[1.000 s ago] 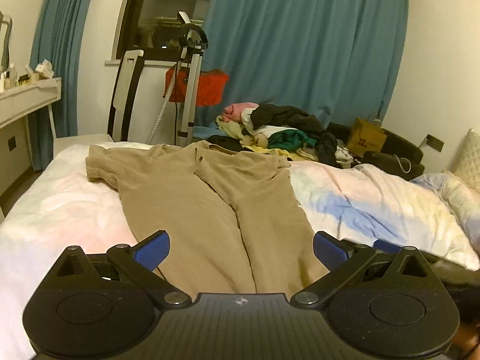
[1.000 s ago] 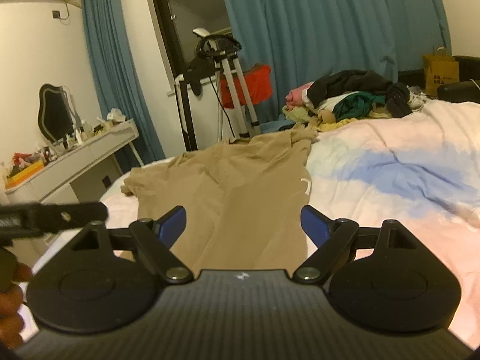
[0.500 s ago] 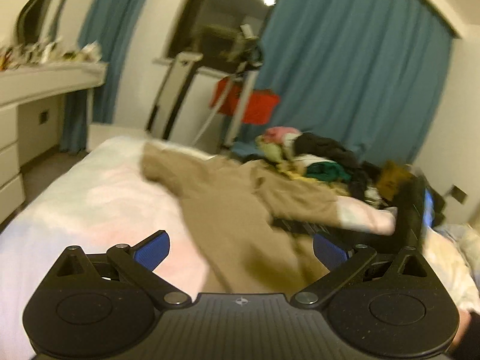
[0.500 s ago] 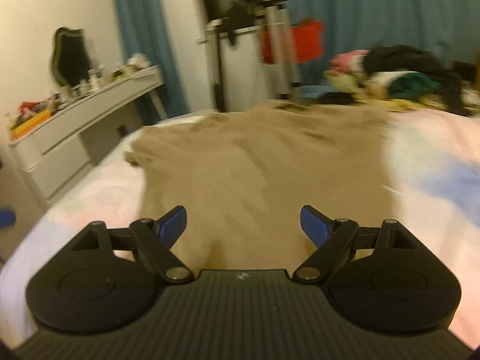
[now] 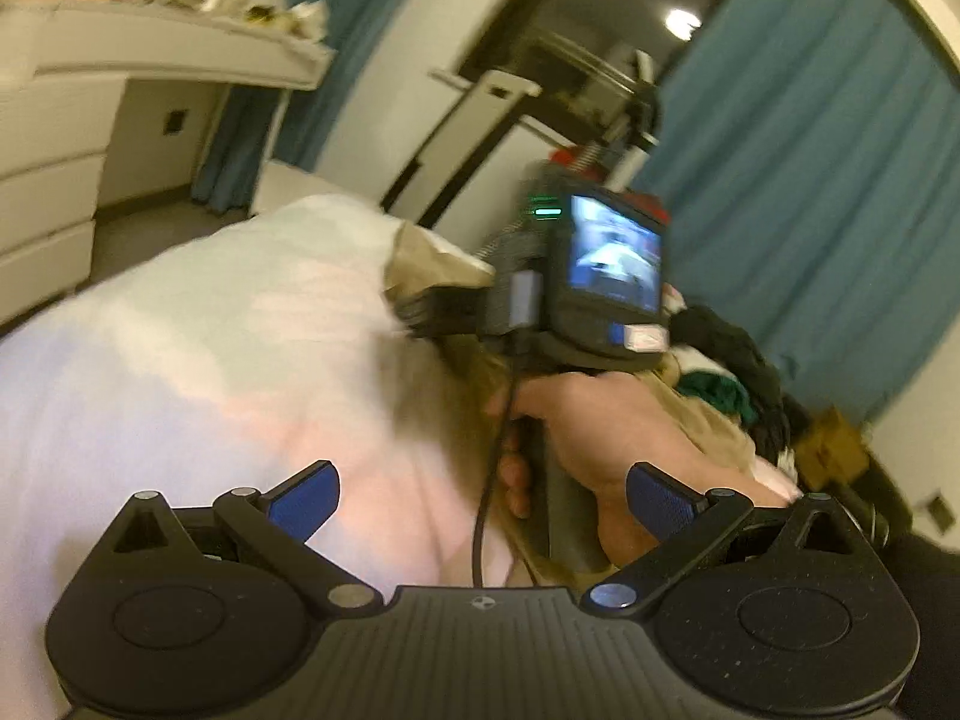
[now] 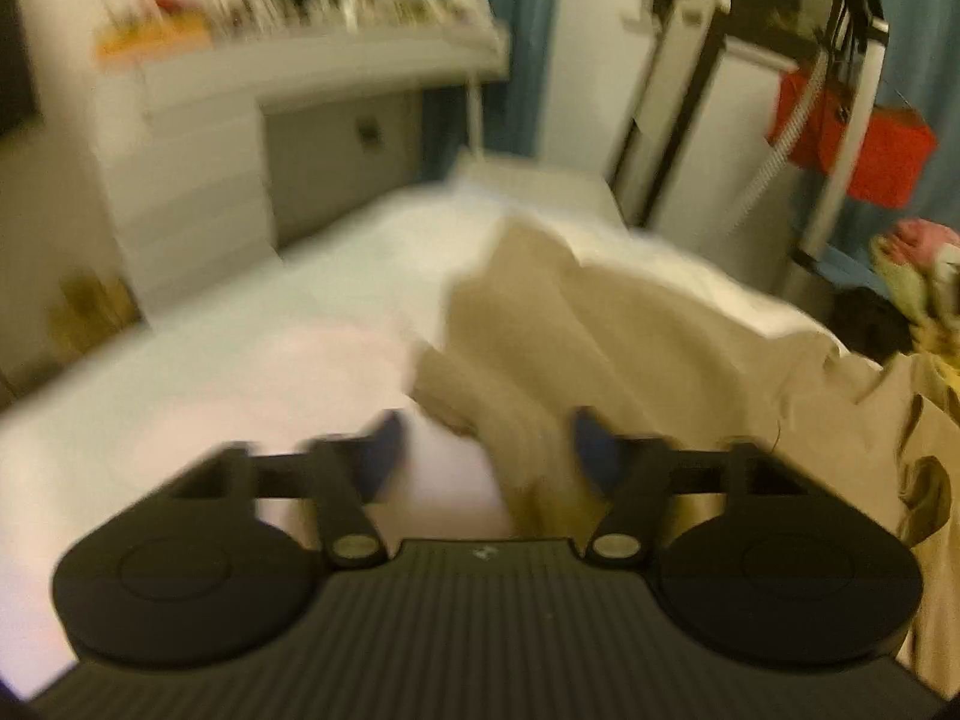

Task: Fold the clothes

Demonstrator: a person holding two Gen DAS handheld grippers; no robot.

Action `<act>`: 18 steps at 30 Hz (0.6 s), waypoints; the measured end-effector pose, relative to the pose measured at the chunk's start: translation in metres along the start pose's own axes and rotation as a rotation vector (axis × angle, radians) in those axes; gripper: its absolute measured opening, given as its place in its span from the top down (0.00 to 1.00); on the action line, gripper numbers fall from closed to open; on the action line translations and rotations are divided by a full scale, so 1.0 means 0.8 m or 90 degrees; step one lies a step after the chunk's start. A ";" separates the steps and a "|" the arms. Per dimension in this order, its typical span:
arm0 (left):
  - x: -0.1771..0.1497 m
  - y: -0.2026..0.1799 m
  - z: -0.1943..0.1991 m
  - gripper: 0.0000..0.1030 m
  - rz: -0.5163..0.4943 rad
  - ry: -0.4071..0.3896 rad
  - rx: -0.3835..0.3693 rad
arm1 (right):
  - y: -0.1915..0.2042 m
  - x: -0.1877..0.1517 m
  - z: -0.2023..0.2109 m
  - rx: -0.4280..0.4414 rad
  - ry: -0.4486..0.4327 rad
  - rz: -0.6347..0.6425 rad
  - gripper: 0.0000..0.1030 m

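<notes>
Across the bed point(image 6: 198, 372) lies the tan garment point(image 6: 630, 348), spread from the middle toward the clothes pile point(image 6: 924, 276) at its far edge. Over the garment's near hem the right claw point(image 6: 486, 450) hangs, gaping around blurred cloth, nothing pinched. Beside it, above the bed, the left claw point(image 5: 480, 495) spreads wide, empty.

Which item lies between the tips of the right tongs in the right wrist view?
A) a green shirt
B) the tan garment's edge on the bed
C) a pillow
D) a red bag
B: the right tongs stand open, blurred, with the tan garment running between their tips on the white bed.
</notes>
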State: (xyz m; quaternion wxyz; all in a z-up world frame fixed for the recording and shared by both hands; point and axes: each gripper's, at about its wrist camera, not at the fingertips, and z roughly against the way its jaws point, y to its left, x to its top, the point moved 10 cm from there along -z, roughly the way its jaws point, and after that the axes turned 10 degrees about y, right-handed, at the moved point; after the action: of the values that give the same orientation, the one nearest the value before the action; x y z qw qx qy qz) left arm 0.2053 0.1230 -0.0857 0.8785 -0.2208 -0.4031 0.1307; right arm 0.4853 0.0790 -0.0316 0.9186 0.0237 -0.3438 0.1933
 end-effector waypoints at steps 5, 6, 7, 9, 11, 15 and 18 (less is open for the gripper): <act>0.006 0.016 0.005 0.00 0.045 -0.021 -0.015 | -0.039 0.011 0.043 -0.024 -0.074 -0.071 0.93; 0.007 0.019 0.007 0.00 0.054 -0.025 -0.018 | -0.050 0.012 0.060 -0.037 -0.098 -0.074 0.93; 0.008 0.021 0.008 0.00 0.062 -0.029 -0.022 | -0.062 0.014 0.077 -0.049 -0.121 -0.081 0.93; 0.011 0.011 0.012 0.00 0.055 -0.037 -0.038 | -0.096 0.011 0.114 -0.072 -0.170 -0.115 0.93; 0.008 -0.001 0.018 0.00 0.042 -0.041 -0.055 | -0.141 0.002 0.147 -0.106 -0.217 -0.157 0.93; -0.008 -0.032 0.018 0.00 -0.007 -0.033 -0.074 | -0.248 -0.057 0.189 -0.171 -0.254 -0.297 0.93; -0.024 -0.056 0.008 0.00 -0.050 -0.013 -0.071 | -0.321 -0.120 0.183 -0.203 -0.219 -0.403 0.93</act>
State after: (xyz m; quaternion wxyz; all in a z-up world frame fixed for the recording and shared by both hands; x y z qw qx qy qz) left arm 0.1902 0.0780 -0.0726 0.8650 -0.2519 -0.4274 0.0755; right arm 0.4235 -0.2165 0.0411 0.8541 0.0179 -0.4940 -0.1620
